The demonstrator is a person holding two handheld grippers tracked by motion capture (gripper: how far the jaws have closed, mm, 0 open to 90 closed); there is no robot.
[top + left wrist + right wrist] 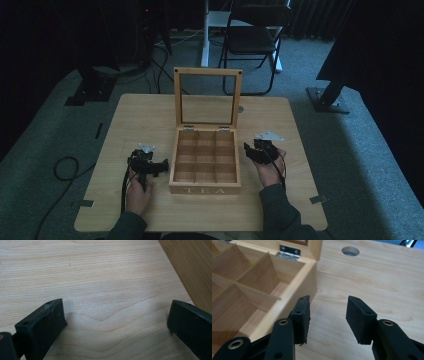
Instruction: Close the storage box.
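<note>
A wooden tea box (205, 189) stands open at the table's middle, its glass-paned lid (207, 71) upright at the back. Its several compartments look empty. My left gripper (152, 165) rests left of the box, held by a hand; in the left gripper view its jaws (116, 320) stand wide open over bare table, with the box wall (192, 267) at the upper right. My right gripper (252, 152) hovers just right of the box. In the right gripper view its jaws (328, 315) are apart with nothing between them, beside the box's right wall (309, 282).
The light wooden table (145, 115) has a round hole (350, 251) behind the box's right rear corner. A black folding chair (255, 35) and dark stands sit on the carpet beyond the table. Cables lie on the floor at the left.
</note>
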